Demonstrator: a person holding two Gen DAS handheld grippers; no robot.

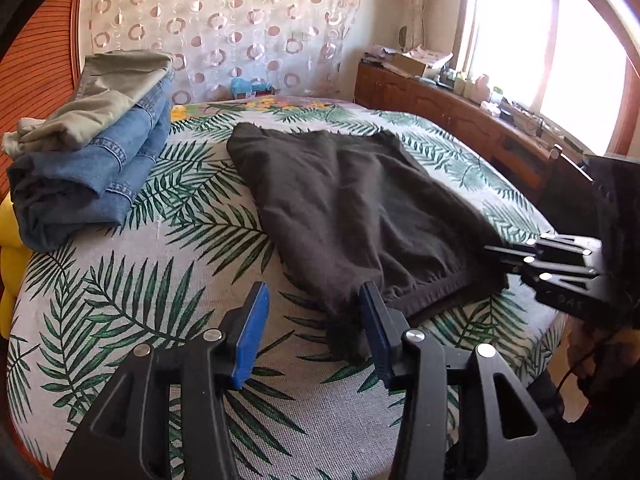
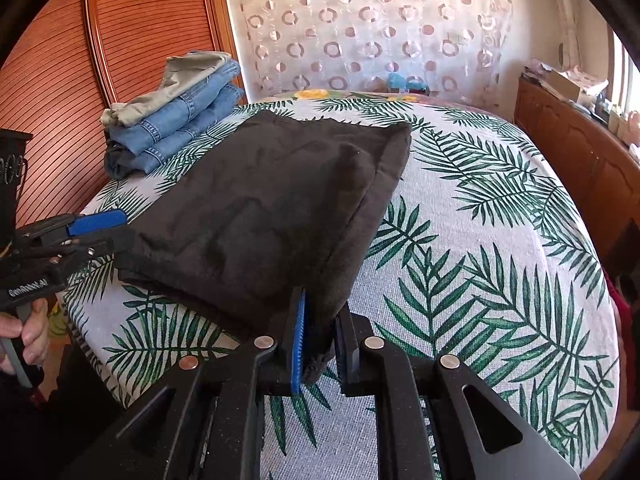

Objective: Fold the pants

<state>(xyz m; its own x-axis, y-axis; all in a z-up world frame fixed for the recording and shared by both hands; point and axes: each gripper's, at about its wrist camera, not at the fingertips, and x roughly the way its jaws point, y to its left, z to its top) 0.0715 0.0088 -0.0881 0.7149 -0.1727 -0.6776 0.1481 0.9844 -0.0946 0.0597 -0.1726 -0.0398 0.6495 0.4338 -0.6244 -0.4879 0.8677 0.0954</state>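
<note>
Dark grey pants (image 1: 340,200) lie folded on the palm-leaf bedspread (image 1: 160,300), waistband toward me. They also show in the right wrist view (image 2: 260,208). My left gripper (image 1: 316,320) is open, its blue pads (image 1: 252,336) apart, at the near left corner of the pants; its right finger touches the cloth edge. My right gripper (image 2: 320,332) is shut on the near right corner of the pants. The right gripper shows in the left wrist view (image 1: 496,252) and the left gripper shows in the right wrist view (image 2: 116,228).
A stack of folded jeans and khaki pants (image 1: 92,152) sits at the bed's far left, also in the right wrist view (image 2: 176,116). A wooden cabinet (image 1: 460,120) with clutter runs along the right under a bright window. A louvred wooden door (image 2: 100,60) stands left.
</note>
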